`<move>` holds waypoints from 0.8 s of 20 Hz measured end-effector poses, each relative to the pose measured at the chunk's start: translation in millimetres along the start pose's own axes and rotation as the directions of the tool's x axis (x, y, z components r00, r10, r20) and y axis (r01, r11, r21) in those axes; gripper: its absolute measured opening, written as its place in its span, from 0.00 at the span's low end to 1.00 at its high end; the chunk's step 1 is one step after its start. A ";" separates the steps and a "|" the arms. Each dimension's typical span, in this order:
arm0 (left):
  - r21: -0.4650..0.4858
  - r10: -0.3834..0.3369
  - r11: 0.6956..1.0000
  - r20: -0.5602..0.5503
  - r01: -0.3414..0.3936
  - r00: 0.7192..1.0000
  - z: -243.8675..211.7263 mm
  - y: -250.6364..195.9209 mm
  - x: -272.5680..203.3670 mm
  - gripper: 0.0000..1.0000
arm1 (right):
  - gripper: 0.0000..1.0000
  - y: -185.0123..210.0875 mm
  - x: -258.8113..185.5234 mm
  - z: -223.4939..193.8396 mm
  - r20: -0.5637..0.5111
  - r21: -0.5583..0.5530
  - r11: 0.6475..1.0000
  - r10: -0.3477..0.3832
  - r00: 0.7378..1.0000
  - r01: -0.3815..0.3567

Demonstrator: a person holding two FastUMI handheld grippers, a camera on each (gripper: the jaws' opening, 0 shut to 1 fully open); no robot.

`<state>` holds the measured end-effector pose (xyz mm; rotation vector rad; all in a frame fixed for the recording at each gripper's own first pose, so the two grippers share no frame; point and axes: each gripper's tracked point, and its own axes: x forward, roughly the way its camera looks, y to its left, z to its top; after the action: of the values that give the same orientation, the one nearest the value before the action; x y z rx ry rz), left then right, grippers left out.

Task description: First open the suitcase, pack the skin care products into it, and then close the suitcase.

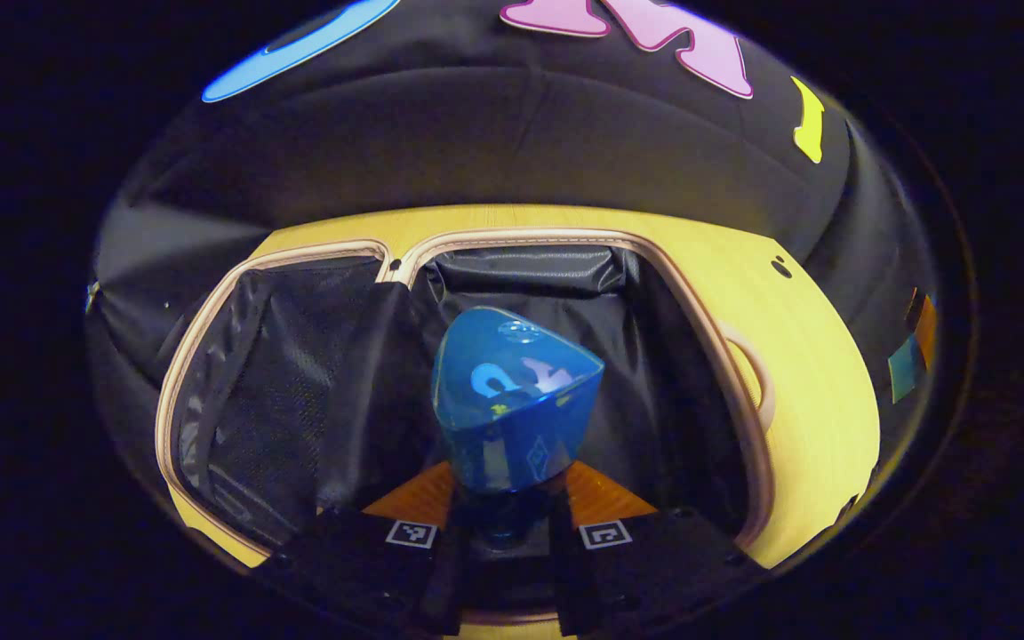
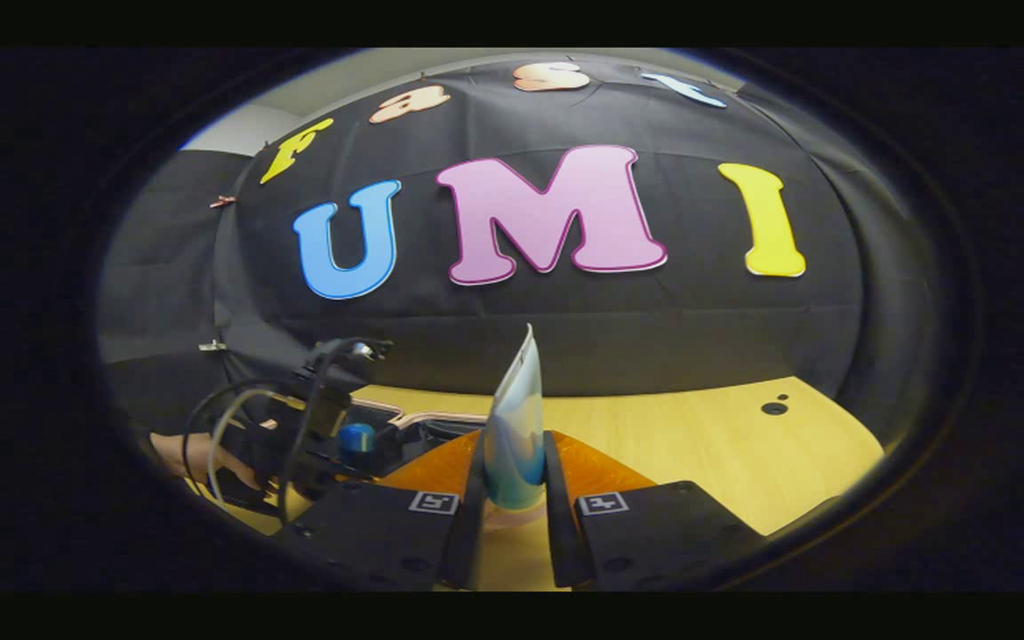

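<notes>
Over the open suitcase on the wooden table, left gripper clenched on a blue bottle, held above the black-lined compartment. Farther right, above bare tabletop, right gripper clamped on a flattened tube, standing upright between both fingers. In the right gripper view, off to the left, the left gripper again, with a hand behind it.

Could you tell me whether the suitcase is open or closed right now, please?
Open. The suitcase lies spread flat on the table, both dark-lined halves exposed, while the left tongs hold a blue bottle over it.
</notes>
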<state>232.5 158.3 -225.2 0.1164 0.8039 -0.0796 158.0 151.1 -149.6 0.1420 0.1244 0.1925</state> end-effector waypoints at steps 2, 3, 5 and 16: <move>-0.014 -0.006 1.000 -0.054 0.006 0.998 -3.9 0.9 7.8 0.47 | 0.33 7.1 11.2 -8.3 -0.030 0.011 1.000 0.015 0.999 -0.015; -0.010 -0.004 1.000 -0.057 0.003 0.998 0.3 3.6 12.9 0.43 | 0.34 8.0 16.4 -12.4 -0.045 0.014 1.000 0.021 0.999 -0.021; -0.018 0.012 1.000 -0.127 -0.015 0.992 -3.2 5.5 18.0 0.46 | 0.33 7.7 25.1 -19.0 -0.070 0.012 1.000 0.029 0.997 -0.029; -0.043 0.086 0.994 -0.198 -0.097 0.976 1.9 11.8 24.9 0.51 | 0.28 18.3 44.9 -39.9 -0.142 0.032 0.998 0.057 0.988 -0.053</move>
<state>252.4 169.0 -241.0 0.1125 0.9959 0.0408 193.0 182.9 -190.9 0.1601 0.2660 0.2563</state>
